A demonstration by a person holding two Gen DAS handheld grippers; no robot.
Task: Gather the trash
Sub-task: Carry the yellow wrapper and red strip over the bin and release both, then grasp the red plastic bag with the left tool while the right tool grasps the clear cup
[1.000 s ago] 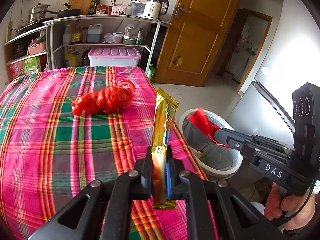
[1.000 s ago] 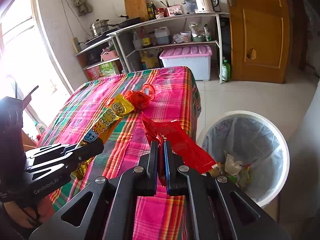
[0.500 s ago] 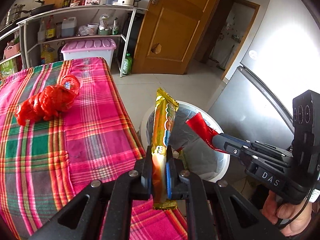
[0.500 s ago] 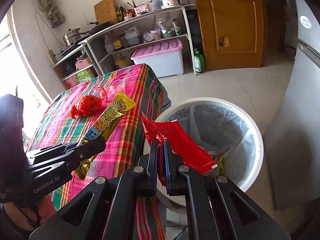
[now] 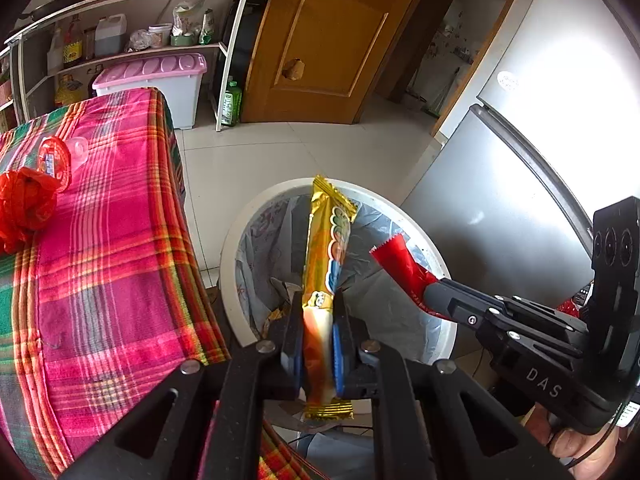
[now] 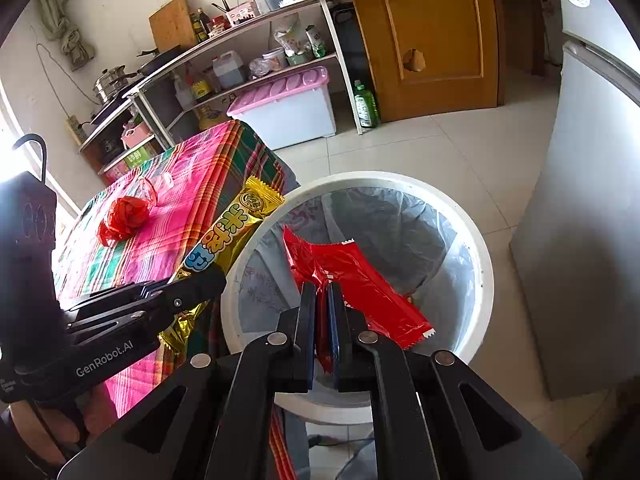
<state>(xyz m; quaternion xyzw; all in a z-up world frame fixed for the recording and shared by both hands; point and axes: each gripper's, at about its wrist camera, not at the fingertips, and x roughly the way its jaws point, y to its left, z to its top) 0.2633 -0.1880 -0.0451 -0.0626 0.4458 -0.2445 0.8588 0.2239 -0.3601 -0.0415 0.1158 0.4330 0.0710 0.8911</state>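
- Surroundings: white round trash bin (image 5: 228, 264) with a grey liner stands on the tiled floor (image 5: 256, 160) just beside the table (image 5: 100, 280); scraps of litter lie at its bottom. A grey refrigerator (image 5: 492, 208) rises on the bin's far side.
- Left gripper (image 5: 318, 332): fingers clenched on a yellow snack wrapper (image 5: 328, 256), gripped near its lower end. Its long axis runs up and away from the fingers, the free end over the bin's opening. In the right wrist view the same wrapper (image 6: 228, 236) slants from the left gripper (image 6: 200, 284) up toward the table's near corner, above the bin's rim (image 6: 482, 264).
- Right gripper (image 6: 322, 320): fingers clenched on a red wrapper (image 6: 352, 276), crumpled at the grasp. Its long axis lies crosswise to the fingers, one end up-left, the serrated end down-right, all of it above the bin's liner. In the left wrist view the red wrapper (image 5: 404, 268) sticks out of the right gripper (image 5: 434, 298) toward the upper left, over the bin.
- Left on the table: crumpled red plastic bag (image 5: 24, 204) and a small clear cup (image 5: 78, 148), both near the far edge, well apart from the bin.
- Surface: pink, green and orange plaid cloth, hanging over the table's edge.
- Room: metal shelf rack (image 6: 256, 36) with bottles, pots, a kettle and a cutting board; pink-lidded storage box (image 6: 288, 108) under it; green bottle (image 6: 366, 106) on the floor; wooden door (image 6: 432, 32) beyond.
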